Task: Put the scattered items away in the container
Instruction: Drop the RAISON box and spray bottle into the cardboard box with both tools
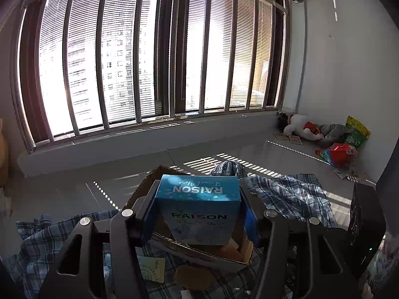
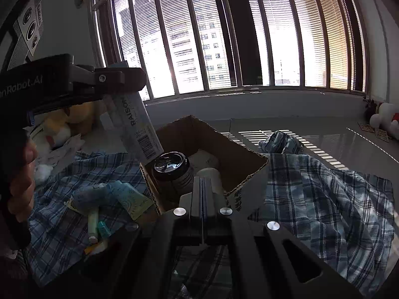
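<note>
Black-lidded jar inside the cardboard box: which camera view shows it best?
The right wrist view. It looks down into the cardboard box, so the black-lidded jar shows with its shiny lid. In the left wrist view the blue RAISON carton blocks the box interior; the jar is hidden.

The left gripper (image 1: 198, 214) is held tilted downward, its jaws clamped on the sides of a blue box (image 1: 199, 209); a hand (image 2: 21, 174) is wrapped round its handle; the right gripper (image 2: 203, 186) is angled downward, its fingers (image 2: 197, 194) pressed together with nothing between them.
</note>
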Demonstrator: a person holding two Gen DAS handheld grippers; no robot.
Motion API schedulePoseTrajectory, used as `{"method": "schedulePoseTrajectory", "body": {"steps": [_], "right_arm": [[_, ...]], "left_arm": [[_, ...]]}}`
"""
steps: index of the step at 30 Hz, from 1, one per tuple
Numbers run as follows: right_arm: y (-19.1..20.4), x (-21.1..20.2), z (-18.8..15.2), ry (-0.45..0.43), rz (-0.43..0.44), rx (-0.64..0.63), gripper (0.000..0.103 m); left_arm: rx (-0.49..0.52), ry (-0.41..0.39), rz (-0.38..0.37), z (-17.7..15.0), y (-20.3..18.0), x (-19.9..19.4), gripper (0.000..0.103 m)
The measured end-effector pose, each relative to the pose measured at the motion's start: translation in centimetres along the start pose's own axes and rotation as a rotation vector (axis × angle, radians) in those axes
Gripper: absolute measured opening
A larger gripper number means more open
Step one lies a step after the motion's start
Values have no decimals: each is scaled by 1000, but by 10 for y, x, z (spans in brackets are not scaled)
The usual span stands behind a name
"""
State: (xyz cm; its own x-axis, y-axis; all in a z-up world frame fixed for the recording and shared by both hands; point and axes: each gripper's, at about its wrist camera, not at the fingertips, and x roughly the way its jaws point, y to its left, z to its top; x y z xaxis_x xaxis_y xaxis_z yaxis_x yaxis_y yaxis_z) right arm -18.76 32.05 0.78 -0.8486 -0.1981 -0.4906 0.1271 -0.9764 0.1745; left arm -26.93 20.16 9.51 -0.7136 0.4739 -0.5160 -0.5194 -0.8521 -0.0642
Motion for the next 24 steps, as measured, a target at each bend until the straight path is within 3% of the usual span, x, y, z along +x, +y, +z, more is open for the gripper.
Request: {"method": "schedulePoseTrajectory", "body": {"steps": [10, 12, 14, 16, 18, 24], "right_arm": [[-15, 5, -1, 4, -11, 17, 0], [-16, 9, 0, 9, -18, 19, 0], [-15, 9, 0, 6, -17, 20, 0], [-15, 8, 0, 1, -16, 19, 0], [-16, 7, 0, -3, -17, 26, 0], [-17, 4, 0, -5, -4, 41, 0]], "left_arm": [[-78, 65, -37, -11, -1, 33, 62], [-53, 54, -4, -15, -6, 31, 77], [-30, 33, 25, -17, -9, 29, 83], [-27, 28, 31, -16, -11, 27, 83], [-45, 25, 25, -13, -10, 26, 90], [-93, -3, 42, -12, 4, 19, 93]]}}
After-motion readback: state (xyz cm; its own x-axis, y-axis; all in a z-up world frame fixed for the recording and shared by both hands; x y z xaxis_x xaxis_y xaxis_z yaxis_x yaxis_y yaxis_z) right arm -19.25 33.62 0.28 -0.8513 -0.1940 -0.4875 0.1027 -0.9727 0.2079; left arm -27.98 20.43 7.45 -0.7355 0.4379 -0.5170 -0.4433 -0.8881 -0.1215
